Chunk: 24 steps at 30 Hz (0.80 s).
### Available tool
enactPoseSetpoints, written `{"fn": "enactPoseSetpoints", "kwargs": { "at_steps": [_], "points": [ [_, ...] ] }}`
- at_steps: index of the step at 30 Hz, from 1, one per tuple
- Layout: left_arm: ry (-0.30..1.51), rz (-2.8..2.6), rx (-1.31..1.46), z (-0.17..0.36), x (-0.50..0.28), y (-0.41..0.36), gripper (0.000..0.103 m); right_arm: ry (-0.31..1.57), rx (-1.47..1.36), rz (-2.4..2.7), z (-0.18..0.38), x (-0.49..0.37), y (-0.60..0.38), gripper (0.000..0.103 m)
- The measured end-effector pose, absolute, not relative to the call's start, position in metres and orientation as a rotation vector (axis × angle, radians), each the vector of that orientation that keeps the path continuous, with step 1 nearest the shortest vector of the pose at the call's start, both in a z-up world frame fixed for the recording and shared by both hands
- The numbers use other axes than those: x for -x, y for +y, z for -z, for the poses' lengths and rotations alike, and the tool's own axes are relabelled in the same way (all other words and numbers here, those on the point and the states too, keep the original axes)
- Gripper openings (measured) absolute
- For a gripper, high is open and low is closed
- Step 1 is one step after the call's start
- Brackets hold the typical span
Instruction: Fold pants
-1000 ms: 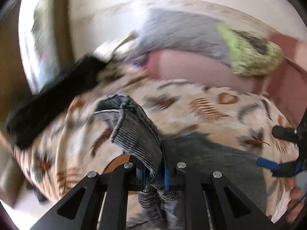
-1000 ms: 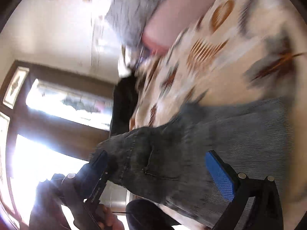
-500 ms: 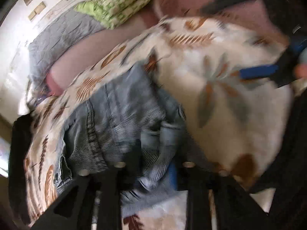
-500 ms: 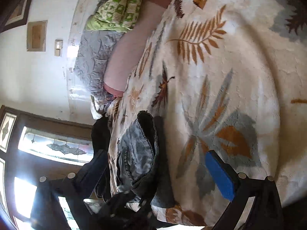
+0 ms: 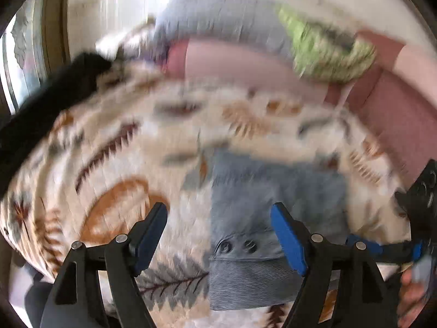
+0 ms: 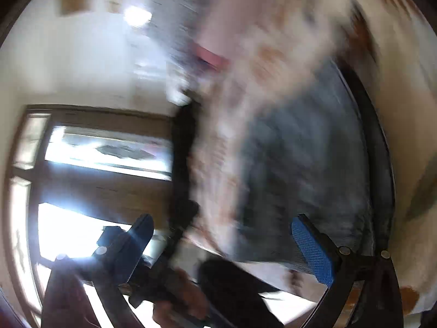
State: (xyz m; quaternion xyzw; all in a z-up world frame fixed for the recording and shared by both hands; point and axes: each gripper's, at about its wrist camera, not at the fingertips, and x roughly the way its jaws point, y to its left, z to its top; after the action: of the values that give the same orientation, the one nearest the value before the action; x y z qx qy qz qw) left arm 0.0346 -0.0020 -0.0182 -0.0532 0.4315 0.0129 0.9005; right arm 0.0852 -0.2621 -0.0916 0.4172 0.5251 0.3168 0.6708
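Pants: grey-blue denim pants [image 5: 275, 191] lie folded on the leaf-print blanket [image 5: 114, 164] of the bed, waistband with two dark buttons [image 5: 237, 245] at 6 o'clock in the left wrist view.
Left gripper: the left gripper [image 5: 218, 235] hangs over the waistband; its jaws are opening and stand wide apart, pads clear of the cloth.
Right gripper: the right gripper [image 6: 226, 248] has its jaws apart, nothing clamped; the pants [image 6: 308, 169] sit at 2 o'clock beyond its blue pad.
Background: pink bedding [image 5: 245, 65], grey quilt [image 5: 218, 16] and green cloth [image 5: 327, 52] at 12 to 1 o'clock.
Blur: both views are smeared.
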Motion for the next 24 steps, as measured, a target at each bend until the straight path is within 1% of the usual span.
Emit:
{"fn": "enactPoseSetpoints", "kwargs": {
  "at_steps": [1, 2, 4, 6, 7, 9, 12, 14, 16, 18, 19, 20, 22, 24],
  "points": [
    [0.987, 0.0, 0.073, 0.042, -0.042, -0.01, 0.079, 1.242, -0.91, -0.634, 0.113, -0.082, -0.261, 0.097],
    [1.094, 0.006, 0.005, 0.074, -0.049, -0.022, 0.08, 1.174, -0.948, -0.632, 0.124, -0.073, -0.267, 0.097],
    [1.004, -0.033, 0.019, 0.077, -0.041, -0.022, 0.082, 1.18, -0.933, -0.636, 0.117, -0.07, -0.269, 0.095],
    [1.017, -0.035, 0.024, 0.073, -0.043, -0.023, 0.081, 1.237, -0.897, -0.59, 0.105, -0.075, -0.269, 0.097],
    [1.021, -0.031, 0.018, 0.07, -0.046, -0.023, 0.081, 1.237, -0.879, -0.592, 0.098, -0.077, -0.267, 0.097],
    [1.027, -0.016, -0.012, 0.069, -0.047, -0.022, 0.081, 1.182, -0.817, -0.637, 0.071, -0.088, -0.263, 0.097],
    [1.024, -0.018, -0.009, 0.068, -0.046, -0.02, 0.081, 1.08, -0.804, -0.697, 0.032, -0.119, -0.26, 0.097],
    [1.022, -0.028, -0.005, 0.071, -0.046, -0.019, 0.081, 1.057, -0.796, -0.725, 0.023, -0.137, -0.255, 0.098],
    [1.022, -0.034, -0.006, 0.067, -0.034, -0.022, 0.081, 1.095, -0.789, -0.689, 0.035, -0.164, -0.248, 0.098],
    [1.024, -0.035, -0.008, 0.068, -0.037, -0.022, 0.081, 1.2, -0.751, -0.582, 0.076, -0.187, -0.245, 0.098],
    [1.027, -0.03, -0.004, 0.068, -0.038, -0.022, 0.081, 1.275, -0.719, -0.492, 0.103, -0.195, -0.248, 0.095],
    [1.031, -0.016, 0.006, 0.069, -0.039, -0.022, 0.081, 1.259, -0.774, -0.479, 0.119, -0.196, -0.257, 0.095],
    [1.029, -0.029, -0.001, 0.067, -0.04, -0.022, 0.081, 1.233, -0.805, -0.477, 0.102, -0.192, -0.263, 0.094],
    [1.025, -0.027, -0.008, 0.066, -0.041, -0.021, 0.081, 1.227, -0.721, -0.441, 0.081, -0.182, -0.263, 0.094]
  ]
}}
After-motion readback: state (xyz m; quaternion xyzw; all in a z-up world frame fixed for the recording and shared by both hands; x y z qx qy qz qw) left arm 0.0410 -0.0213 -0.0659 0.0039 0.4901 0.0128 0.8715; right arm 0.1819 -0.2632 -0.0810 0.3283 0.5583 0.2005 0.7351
